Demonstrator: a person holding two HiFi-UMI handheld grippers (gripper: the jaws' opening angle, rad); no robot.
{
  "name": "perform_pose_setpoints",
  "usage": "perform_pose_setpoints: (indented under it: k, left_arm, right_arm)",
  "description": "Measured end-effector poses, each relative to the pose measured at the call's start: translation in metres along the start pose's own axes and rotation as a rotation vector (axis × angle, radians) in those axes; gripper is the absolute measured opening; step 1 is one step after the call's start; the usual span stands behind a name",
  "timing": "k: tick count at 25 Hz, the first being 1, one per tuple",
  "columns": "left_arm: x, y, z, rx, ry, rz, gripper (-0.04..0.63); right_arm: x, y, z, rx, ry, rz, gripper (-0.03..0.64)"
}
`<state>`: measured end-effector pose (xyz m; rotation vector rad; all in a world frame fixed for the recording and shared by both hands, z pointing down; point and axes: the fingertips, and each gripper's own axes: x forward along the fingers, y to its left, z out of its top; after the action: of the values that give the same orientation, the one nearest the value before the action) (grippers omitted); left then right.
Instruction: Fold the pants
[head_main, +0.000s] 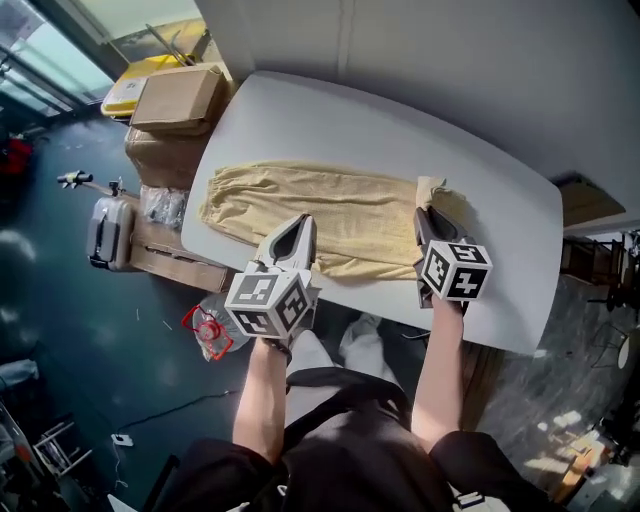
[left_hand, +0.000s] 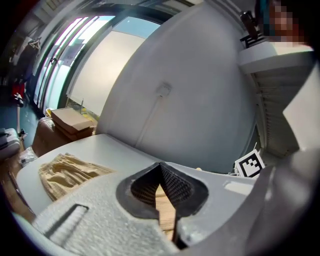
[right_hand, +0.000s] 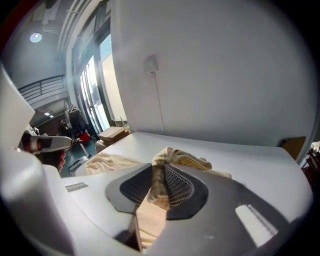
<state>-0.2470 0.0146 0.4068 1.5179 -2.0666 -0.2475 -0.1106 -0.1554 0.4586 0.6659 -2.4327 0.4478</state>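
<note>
On a bare forearm reaching forward, the left gripper (head_main: 297, 228) points over the near edge of the pants (head_main: 320, 215), its ribbed black pads pressed together with nothing between them. The pants, pale yellow and crinkled, lie stretched along the smooth white table (head_main: 330, 110). The right gripper (head_main: 424, 216), angled downward, is clamped on their bunched right end, and the cloth hides its pad tips.

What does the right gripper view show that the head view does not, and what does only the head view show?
Only the right gripper view shows, up close, a fold of the pants pinched between the jaws of the right hand-held gripper. Only the head view shows the left hand-held gripper, the person's arms and the pants' full length. Both show the white table and the cardboard boxes.
</note>
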Motion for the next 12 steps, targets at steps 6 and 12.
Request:
perform_pose_setpoints:
  k: [6, 12]
  left_arm:
    - [-0.04, 0.06, -0.006, -0.044, -0.006, 0.094, 0.005]
    - [-0.053, 0.08, -0.014, -0.076, -0.009, 0.108, 0.005]
  right_arm:
    - [0.066, 0.106, -0.073, -0.171, 0.226, 0.133, 0.111]
    - [0.071, 0.155, -0.107, -0.179, 0.279, 0.243, 0.158]
